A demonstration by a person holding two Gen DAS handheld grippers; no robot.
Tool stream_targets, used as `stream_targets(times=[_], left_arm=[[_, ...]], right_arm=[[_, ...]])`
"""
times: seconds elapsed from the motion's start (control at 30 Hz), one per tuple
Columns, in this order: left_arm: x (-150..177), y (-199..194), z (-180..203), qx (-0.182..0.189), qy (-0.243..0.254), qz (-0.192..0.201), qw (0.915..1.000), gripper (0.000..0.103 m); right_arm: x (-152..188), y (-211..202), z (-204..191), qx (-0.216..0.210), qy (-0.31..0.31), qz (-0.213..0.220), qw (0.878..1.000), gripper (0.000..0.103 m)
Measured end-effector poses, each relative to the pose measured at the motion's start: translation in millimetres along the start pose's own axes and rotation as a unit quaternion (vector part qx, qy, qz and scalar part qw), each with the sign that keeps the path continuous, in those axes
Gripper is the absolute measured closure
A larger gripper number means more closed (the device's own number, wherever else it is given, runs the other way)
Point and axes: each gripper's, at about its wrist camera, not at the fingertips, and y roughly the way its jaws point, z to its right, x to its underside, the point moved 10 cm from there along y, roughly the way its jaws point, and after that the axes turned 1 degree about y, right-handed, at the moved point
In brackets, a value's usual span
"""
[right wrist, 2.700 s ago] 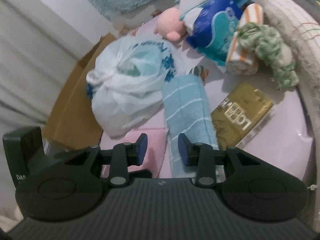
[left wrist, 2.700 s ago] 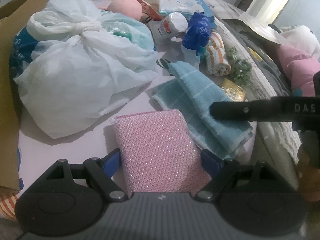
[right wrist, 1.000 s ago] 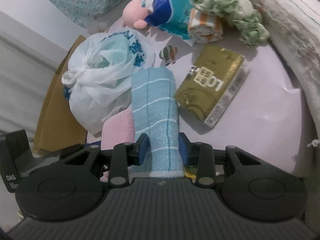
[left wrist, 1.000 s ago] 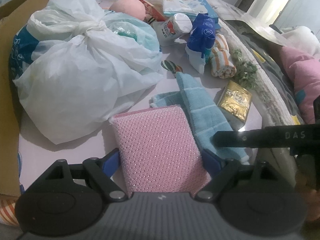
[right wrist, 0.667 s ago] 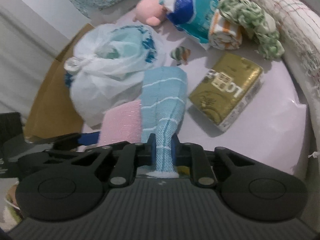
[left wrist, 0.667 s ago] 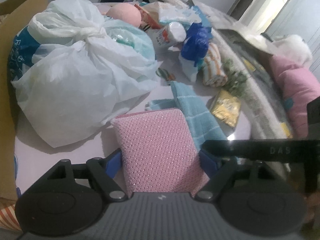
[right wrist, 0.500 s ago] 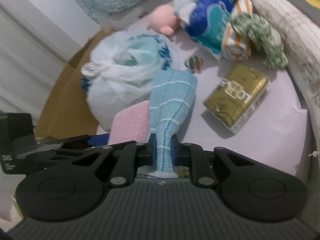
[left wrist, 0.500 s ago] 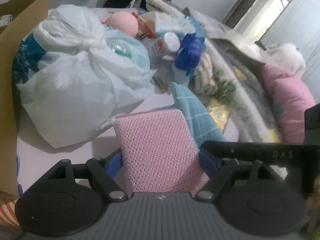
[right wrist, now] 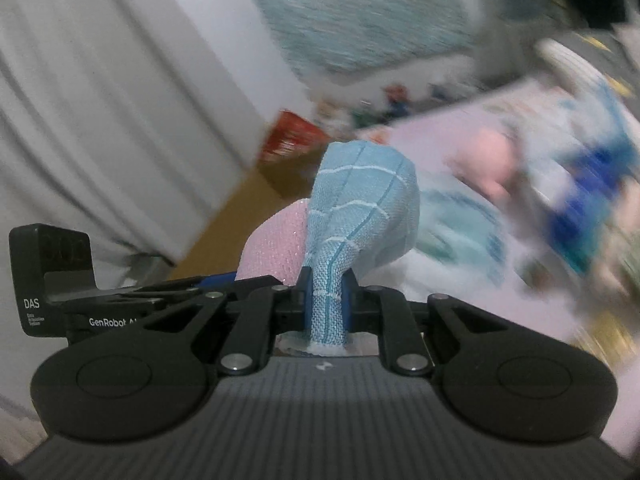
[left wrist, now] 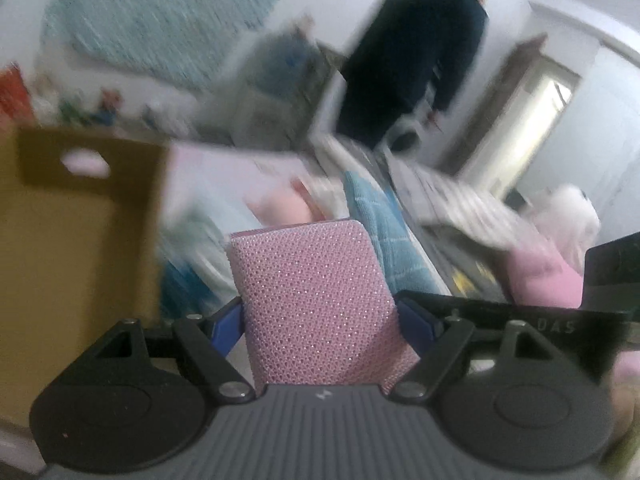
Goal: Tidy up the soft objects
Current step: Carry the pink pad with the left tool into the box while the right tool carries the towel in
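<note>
Left hand-held gripper [left wrist: 320,320], bottom centre of its view: jaws set wide, blue pads pressed on both long edges of the pink mesh sponge [left wrist: 316,296]. The wide stance follows from the sponge's breadth; the edge grip keeps the flat pad projecting stiffly forward, clear of everything behind it. Right hand-held gripper [right wrist: 327,300], lower centre of its view: jaws nearly pressed together, pinching a bunched neck of the blue towel [right wrist: 360,208]. The cloth balloons above the pads, since a soft towel collapses into a narrow pinch. The two loads sit just beside each other: in the right view, pink shows left of the towel; in the left view, blue shows right of the sponge. Judgement: both soft items are carried off the desk together for sorting. Mid-distance, left side of the left view: a cardboard box [left wrist: 80,240] with a hand-hole, a plausible destination. Behind, heavily blurred: a pale pink desk [right wrist: 460,128] with clutter. Far, upper centre-right of the left view: a person in dark clothing [left wrist: 416,60], standing.
</note>
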Motion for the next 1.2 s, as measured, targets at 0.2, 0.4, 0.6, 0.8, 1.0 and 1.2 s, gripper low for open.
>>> stream_targets(times=[0.2,0.4,0.6,0.8,1.0,1.2], left_arm=[[-68,-36,-74,-0.092,-0.022,0.056,0.994,0.02],[-119,-22,-167,-0.173,-0.053,0.051,0.9823,0.02],[-144,30,-252,-0.224,-0.062,0.0,0.9726,0.02],[-139,73,-302,-0.249,-0.044,-0.048,0.9663,0.02],[-123,96,-320,-0.281,0.002,-0.083,0.9562,0.019],[-119,100,-329,-0.3,0.012,-0.094,0.9494,0.015]], right_arm=[[-67,96,-47,-0.081,-0.013,-0.028,0.996,0.091],[-109,212,-64,-0.104,0.019,-0.079,0.991,0.091],[-110,318,-52,-0.069,0.072,-0.135,0.986,0.091],[-85,377,-11,-0.034,0.147,-0.173,0.973,0.091],[-64,401,5,-0.006,0.166,-0.191,0.967,0.09],[-61,407,5,0.009,0.164,-0.193,0.967,0.088]])
